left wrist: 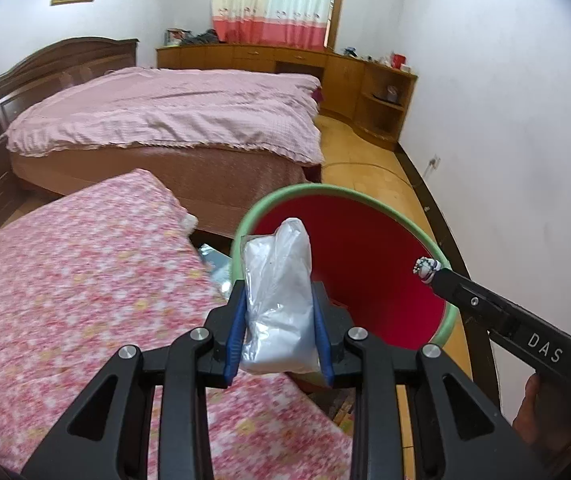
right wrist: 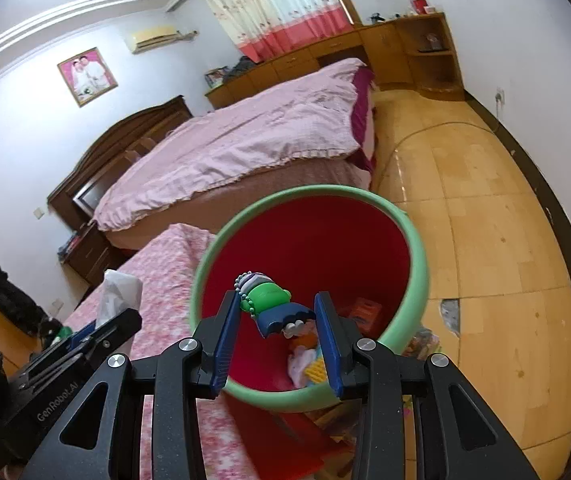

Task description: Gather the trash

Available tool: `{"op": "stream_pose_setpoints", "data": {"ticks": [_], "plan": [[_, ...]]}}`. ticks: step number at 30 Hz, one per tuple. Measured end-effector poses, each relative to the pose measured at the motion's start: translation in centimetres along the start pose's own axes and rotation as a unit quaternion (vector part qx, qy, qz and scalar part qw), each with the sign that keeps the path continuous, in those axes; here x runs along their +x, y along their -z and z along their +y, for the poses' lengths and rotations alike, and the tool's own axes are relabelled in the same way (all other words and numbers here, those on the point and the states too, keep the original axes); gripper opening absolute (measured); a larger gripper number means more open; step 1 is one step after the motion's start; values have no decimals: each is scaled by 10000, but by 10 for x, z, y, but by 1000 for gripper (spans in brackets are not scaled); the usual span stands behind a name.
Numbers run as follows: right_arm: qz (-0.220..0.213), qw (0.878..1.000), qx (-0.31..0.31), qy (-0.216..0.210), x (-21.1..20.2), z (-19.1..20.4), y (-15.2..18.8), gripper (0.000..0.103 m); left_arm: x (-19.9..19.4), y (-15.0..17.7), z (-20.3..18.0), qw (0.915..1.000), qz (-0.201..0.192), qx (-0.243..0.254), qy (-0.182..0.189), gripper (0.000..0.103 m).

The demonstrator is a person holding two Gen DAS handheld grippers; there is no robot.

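Both grippers hold trash at the red bin (right wrist: 413, 236) with the green rim, which stands on the floor just beside the pink floral mattress (left wrist: 85, 280). Left gripper (left wrist: 279, 332): blue pads clamped on a clear plastic bag (left wrist: 279, 280) with white contents; the bag sits at the bin's near-left rim, partly over the opening. Its long axis runs along the gripper fingers, free end pointing away from the camera and up toward the bin mouth. Right gripper (right wrist: 277, 336): the small green-and-blue figure toy (right wrist: 275, 304) with a bead chain sits between its pads over the bin's opening; the left pad touches the chain end, but contact at the right pad is unclear, so I cannot tell whether it is gripped or just freed. Toy long axis lies crosswise between the pads, tilted, chain end up-left, blue-and-white end down-right. Inside the bin, near its bottom: several items already lie there, orange, pink and yellow wrappers (right wrist: 305, 364). Judgement: collection is partly done; these two pieces are not yet dropped in. A silvery scrap (left wrist: 215, 264) lies on the floor between the bin and the mattress, likely still to collect.
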State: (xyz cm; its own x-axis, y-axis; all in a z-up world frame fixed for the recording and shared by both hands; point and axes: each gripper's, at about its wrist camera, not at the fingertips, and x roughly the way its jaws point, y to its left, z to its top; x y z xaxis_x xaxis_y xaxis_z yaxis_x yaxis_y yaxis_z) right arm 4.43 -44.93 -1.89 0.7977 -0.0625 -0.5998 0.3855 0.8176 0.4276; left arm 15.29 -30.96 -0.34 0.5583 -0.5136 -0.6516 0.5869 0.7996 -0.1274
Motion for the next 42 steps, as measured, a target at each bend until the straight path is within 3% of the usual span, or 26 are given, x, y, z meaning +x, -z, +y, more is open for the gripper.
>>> {"op": "stream_pose_setpoints", "data": {"ticks": [9, 16, 21, 36, 42], "plan": [[239, 9993, 109, 278, 22, -20, 4, 40, 37, 7, -3, 9989, 331, 8, 317, 31], [292, 9990, 142, 311, 31, -24, 5, 40, 41, 8, -7, 9988, 323, 76, 373, 45], [293, 9991, 128, 290, 29, -22, 6, 41, 36, 6, -5, 9990, 317, 41, 325, 46], [191, 9994, -283, 104, -4, 18, 15, 49, -22, 13, 25, 9995, 201, -222, -58, 46], [44, 9986, -526, -74, -29, 45, 23, 58, -59, 18, 44, 9990, 13, -364, -252, 46]]}}
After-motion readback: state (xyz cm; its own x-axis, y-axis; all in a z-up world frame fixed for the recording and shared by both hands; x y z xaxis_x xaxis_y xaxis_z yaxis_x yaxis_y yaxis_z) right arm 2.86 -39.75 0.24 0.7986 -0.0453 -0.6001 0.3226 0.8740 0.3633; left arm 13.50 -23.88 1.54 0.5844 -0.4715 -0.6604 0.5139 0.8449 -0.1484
